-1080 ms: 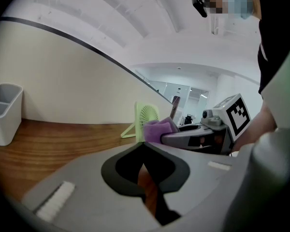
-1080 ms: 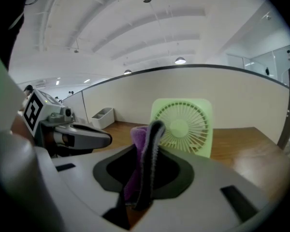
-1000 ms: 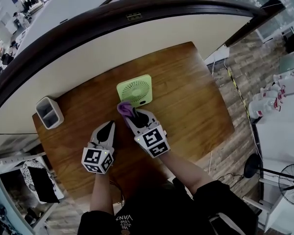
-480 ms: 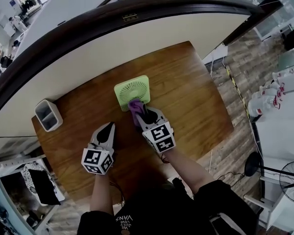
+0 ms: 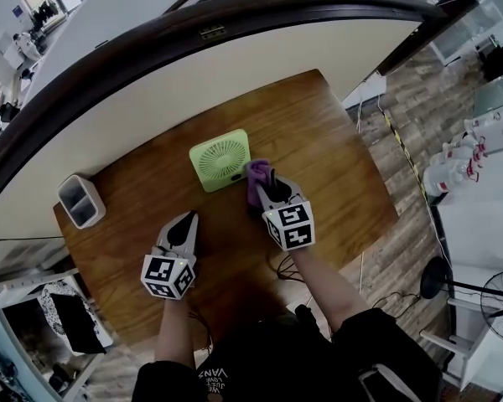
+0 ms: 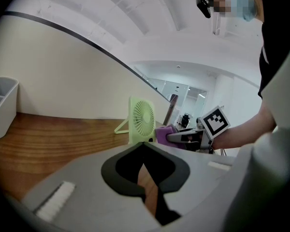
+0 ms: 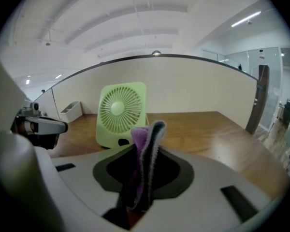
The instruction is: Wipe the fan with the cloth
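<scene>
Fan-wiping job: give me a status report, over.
Left gripper shut, empty, short of the green fan. Right gripper shut on the purple cloth, at the fan's right edge. Nothing between; white organiser far left.

A wooden table [image 5: 335, 166] carries an upright green fan [image 5: 220, 159] and a grey two-compartment bin [image 5: 81, 200] near its left corner

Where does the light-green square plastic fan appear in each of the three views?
Head view: the light-green square plastic fan stands at centre.
Left gripper view: fan at centre.
Right gripper view: fan left of centre.
Shared landmark: purple cloth beside it.
</scene>
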Demonstrator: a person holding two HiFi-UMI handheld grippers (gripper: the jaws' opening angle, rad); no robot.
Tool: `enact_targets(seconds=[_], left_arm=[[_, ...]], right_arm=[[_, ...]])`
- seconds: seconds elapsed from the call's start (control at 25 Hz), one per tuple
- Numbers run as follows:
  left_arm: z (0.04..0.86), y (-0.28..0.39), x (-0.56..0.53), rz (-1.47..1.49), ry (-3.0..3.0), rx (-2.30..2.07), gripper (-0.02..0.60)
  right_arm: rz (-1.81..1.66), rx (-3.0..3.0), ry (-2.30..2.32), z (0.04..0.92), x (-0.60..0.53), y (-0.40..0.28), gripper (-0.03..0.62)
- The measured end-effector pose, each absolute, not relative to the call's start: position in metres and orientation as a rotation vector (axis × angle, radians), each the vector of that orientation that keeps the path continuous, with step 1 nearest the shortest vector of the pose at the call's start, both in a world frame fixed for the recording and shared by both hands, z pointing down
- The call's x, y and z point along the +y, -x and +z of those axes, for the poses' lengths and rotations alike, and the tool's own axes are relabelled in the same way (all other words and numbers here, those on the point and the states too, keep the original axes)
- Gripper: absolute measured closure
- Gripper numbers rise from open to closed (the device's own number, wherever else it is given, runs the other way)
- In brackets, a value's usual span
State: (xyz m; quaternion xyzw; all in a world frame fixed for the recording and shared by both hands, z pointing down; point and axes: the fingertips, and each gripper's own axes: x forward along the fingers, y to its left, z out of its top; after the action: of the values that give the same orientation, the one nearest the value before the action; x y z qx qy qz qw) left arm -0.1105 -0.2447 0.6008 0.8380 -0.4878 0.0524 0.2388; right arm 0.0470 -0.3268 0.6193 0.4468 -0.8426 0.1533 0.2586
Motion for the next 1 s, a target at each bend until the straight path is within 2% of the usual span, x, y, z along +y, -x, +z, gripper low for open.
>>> enact_targets(seconds=[0.48,1.0], left_arm=[[0.587,0.11,-0.241,0.135,-2.297,-1.362,0.571],[0.549,0.099,-0.22,0.109,-2.309,-1.423,0.571]], right_arm=[[0.444,-2.275,-1.259,0.613,-0.328,-0.059,0.5],[0.438,-2.421,-1.257,0.551,-0.274,-0.075,0.5]])
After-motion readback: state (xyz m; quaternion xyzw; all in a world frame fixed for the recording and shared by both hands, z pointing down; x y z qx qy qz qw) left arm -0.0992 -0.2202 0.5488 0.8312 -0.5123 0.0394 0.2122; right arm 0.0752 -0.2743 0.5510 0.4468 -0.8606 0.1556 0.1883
